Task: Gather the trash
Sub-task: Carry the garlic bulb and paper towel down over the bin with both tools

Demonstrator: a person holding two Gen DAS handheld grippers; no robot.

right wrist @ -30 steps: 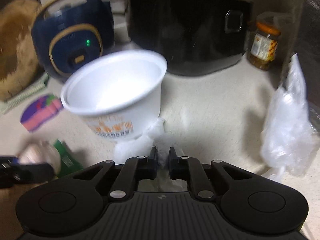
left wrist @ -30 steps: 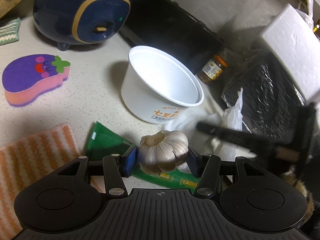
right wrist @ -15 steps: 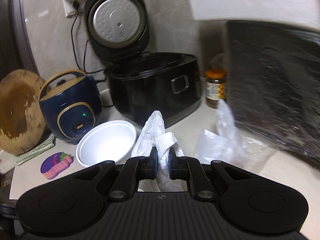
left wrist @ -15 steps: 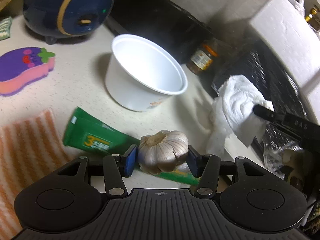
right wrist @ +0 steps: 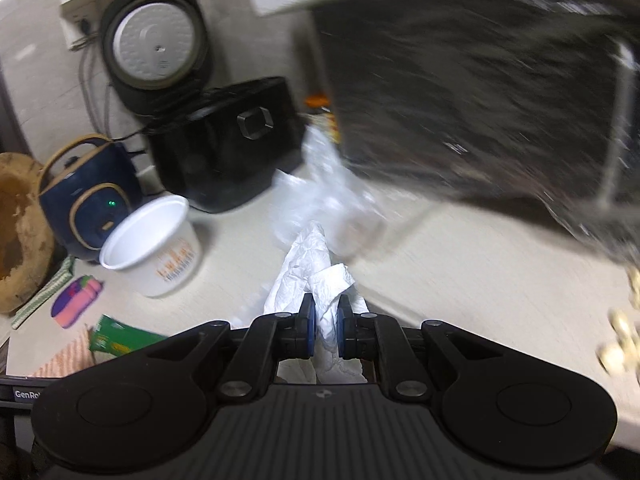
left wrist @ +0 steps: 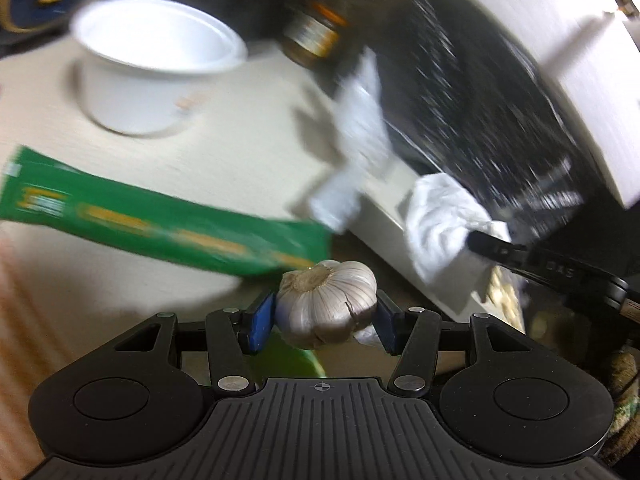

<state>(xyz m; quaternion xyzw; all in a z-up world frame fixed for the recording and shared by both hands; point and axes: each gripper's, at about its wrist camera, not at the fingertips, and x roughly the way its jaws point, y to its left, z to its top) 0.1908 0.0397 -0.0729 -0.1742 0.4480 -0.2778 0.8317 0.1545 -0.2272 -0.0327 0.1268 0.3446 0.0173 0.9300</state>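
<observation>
- Left claw [left wrist: 326,314]: blue pads clamped on either side of a garlic bulb [left wrist: 326,304], root end facing up and out. The bulb is off the worktop [left wrist: 224,120].
- Right claw [right wrist: 325,330]: pads pinched together on a crumpled white tissue [right wrist: 316,280], most of it spilling forward past the tips. The left view shows the same wad [left wrist: 440,224] at the end of the right claw's dark finger, lifted.
- Just past the left claw: a green wrapper [left wrist: 160,228] lying flat on the worktop, not yet picked up.
- Beyond the tissue: a crinkled clear plastic bag [right wrist: 328,200], loose on the surface beside a black, foil-like mass [right wrist: 480,100] under a white slab. I cannot tell whether that is the trash bag.
- Mid-distance: an empty white paper bowl [right wrist: 154,248], upright; beside it a purple sponge [right wrist: 76,300] and a striped cloth.
- Far: a navy cooker [right wrist: 86,192], a black rice cooker [right wrist: 224,144] with its lid up, and an orange-capped jar [left wrist: 316,32].
- Risks, as judgement: the garlic is round with papery skin, so a quick swing could roll it out of the pads. The tissue is held by a thin fold and may tear or slip free. Its trailing end could drag the plastic bag or snag on the black sheet.
- Both views are blurred; a release is poorly aimed in this state.
</observation>
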